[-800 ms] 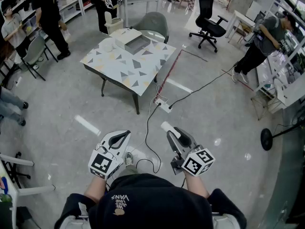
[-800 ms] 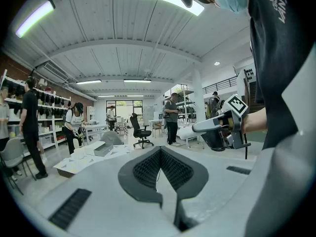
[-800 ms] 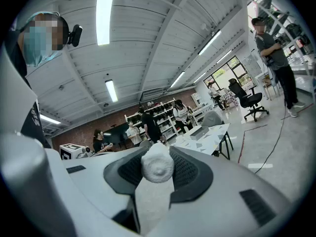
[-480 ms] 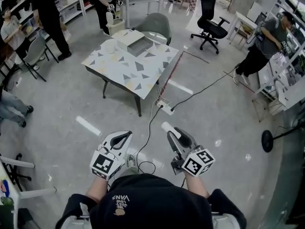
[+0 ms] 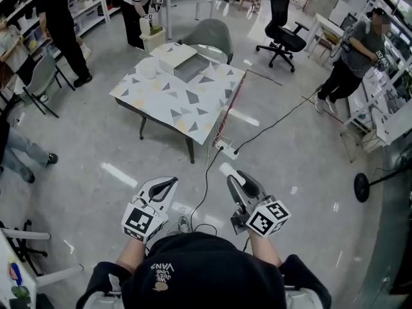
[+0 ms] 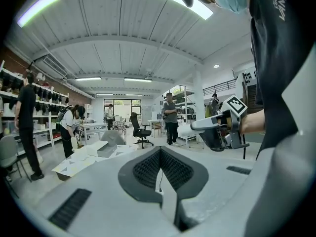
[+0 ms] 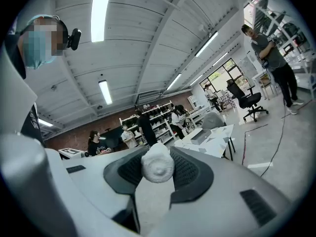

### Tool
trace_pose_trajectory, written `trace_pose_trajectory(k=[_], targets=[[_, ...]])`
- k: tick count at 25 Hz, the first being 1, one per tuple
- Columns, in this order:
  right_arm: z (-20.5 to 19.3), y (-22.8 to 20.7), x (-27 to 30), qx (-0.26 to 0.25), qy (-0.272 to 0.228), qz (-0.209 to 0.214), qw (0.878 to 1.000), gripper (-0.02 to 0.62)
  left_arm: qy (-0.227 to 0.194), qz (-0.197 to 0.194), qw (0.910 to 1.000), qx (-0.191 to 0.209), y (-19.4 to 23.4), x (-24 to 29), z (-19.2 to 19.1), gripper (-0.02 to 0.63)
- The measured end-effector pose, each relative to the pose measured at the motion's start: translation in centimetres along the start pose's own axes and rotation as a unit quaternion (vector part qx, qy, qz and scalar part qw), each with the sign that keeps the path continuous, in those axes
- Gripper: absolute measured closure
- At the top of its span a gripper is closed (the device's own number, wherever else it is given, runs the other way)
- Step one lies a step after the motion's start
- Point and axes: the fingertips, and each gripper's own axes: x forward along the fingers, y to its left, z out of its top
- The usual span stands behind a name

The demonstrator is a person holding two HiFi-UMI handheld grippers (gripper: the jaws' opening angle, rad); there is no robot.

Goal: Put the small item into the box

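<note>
White and soft, the small rolled wad [image 7: 157, 165] is pinched in the right gripper's [image 5: 232, 179] fingers [image 7: 192, 171], so we should carry it level to the open grey box [image 5: 191, 62] on the triangle-patterned surface [image 5: 174, 98] well ahead, the left gripper's [image 5: 170, 182] fingers [image 6: 140, 169] closed on nothing

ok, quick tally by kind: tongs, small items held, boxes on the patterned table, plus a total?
tongs: 2 (left tongs shut and empty, right tongs)
small white item: 1, gripped in the right tongs
open box: 1, on the patterned table
Total: 4
</note>
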Motion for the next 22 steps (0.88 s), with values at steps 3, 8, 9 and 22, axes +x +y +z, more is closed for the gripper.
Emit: trace_pose_trajectory(k=[3, 8, 9, 22], targets=[[0.0, -0.3, 1.9, 0.003, -0.009, -0.013, 1.0, 0.465, 0.0, -0.013, 0.9999, 0.002, 2.3, 0.8, -0.2, 0.6], [-0.5, -1.7, 3.8, 0.019, -0.011, -0.036, 0.999, 0.465, 0.006, -0.035, 0.9993, -0.01, 5.0, 3.1, -1.3, 0.6], [-0.4, -2.2, 4.0, 0.02, -0.009, -0.042, 0.999, 0.465, 0.008, -0.04, 0.9991, -0.012, 5.2, 3.8, -1.4, 0.6], [5.1, -12.7, 12.7, 0.016, 0.012, -0.009, 1.0, 0.465, 0.007, -0.007, 0.9997, -0.02, 10.8, 16.1, 1.2, 0.6]])
